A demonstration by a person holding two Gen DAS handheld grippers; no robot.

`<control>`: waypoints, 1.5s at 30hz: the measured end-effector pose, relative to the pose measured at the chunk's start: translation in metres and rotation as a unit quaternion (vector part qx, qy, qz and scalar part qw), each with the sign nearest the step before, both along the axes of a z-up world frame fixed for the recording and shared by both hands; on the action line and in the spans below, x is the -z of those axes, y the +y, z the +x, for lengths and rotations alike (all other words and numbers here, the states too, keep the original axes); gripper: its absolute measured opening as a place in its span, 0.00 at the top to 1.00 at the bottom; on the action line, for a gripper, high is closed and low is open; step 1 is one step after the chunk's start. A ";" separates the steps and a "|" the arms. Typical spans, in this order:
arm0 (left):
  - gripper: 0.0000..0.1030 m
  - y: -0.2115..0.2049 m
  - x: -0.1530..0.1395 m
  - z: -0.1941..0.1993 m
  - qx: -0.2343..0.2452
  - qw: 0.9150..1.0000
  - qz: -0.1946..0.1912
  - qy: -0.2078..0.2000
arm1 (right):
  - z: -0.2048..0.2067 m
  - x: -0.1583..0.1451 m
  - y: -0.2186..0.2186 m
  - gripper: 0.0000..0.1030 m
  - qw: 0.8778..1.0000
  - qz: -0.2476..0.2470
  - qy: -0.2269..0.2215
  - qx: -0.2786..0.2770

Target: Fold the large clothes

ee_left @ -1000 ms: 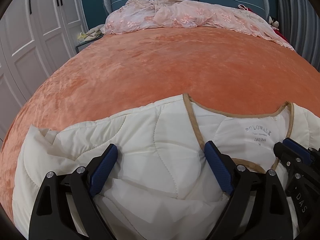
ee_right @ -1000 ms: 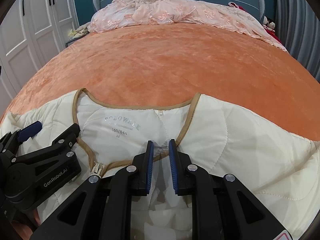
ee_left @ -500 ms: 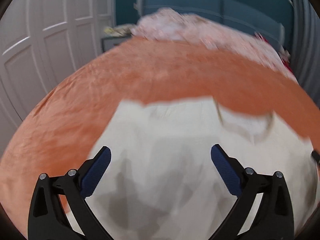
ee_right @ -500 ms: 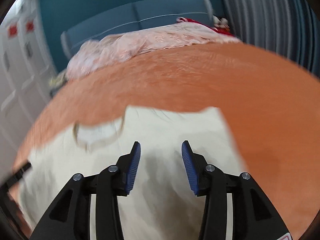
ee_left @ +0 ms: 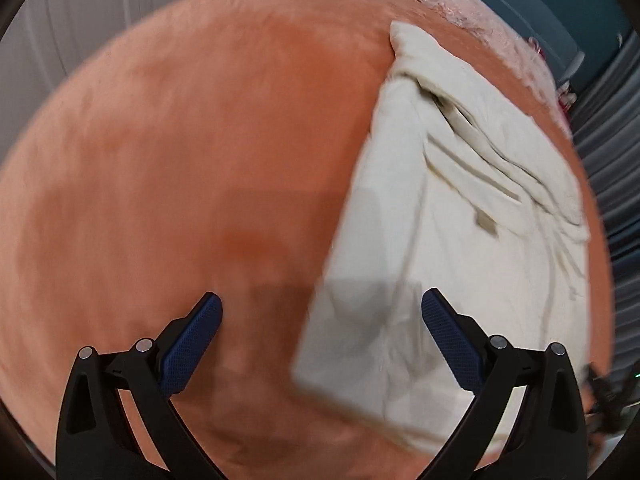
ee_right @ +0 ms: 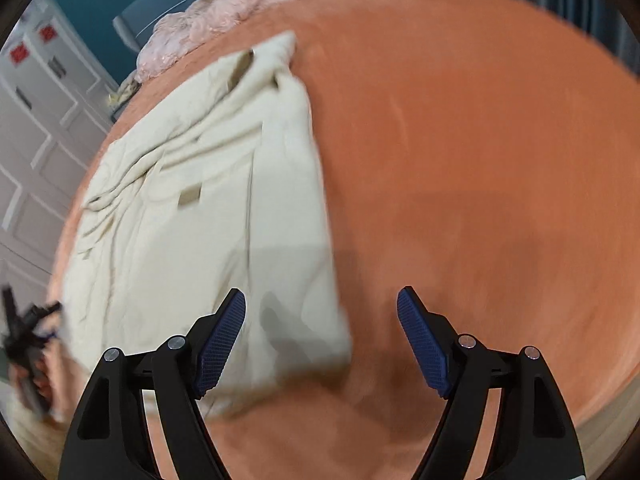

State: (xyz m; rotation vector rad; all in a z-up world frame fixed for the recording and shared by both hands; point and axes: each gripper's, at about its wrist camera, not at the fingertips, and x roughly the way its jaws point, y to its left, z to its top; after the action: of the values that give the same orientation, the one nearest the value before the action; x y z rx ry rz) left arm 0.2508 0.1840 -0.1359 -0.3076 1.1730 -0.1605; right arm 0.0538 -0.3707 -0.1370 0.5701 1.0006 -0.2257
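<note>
A cream quilted jacket (ee_left: 460, 216) lies spread flat on the orange bedspread (ee_left: 180, 160), creased at its far end. My left gripper (ee_left: 320, 336) is open and empty above the jacket's near left corner. In the right wrist view the jacket (ee_right: 208, 208) lies to the left on the bedspread (ee_right: 480, 160). My right gripper (ee_right: 322, 340) is open and empty over the jacket's near right corner. The left gripper shows blurred at the left edge (ee_right: 28, 336).
A pink lace cover (ee_right: 224, 16) is bunched at the head of the bed before a teal headboard (ee_left: 560, 4). White wardrobe doors (ee_right: 36, 128) stand on the left. Grey curtains (ee_left: 616, 152) hang on the right. Both views are motion-blurred.
Both grippers have let go of the collar and pulled apart and back toward the jacket's two near corners. The right gripper has opened wide. The views have swung outward.
</note>
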 end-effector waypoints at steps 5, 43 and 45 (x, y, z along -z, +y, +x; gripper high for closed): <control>0.35 -0.026 -0.001 -0.009 0.015 1.000 -0.017 -0.003 | 0.003 0.010 0.020 0.28 0.998 0.045 -0.027 0.017; 0.95 -0.003 -0.227 -0.212 0.090 0.973 0.027 -0.210 | -0.128 -0.208 0.072 0.95 0.983 -0.038 -0.164 -0.080; 0.95 -0.010 -0.233 -0.185 0.076 0.970 0.038 -0.228 | -0.093 -0.211 0.057 0.95 0.980 -0.038 -0.185 -0.054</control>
State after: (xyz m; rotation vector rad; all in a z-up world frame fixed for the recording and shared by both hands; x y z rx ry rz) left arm 0.0661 0.1740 0.0971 -0.1030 0.7425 -0.3040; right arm -0.0396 -0.3141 0.0737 0.4647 0.6560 -0.0560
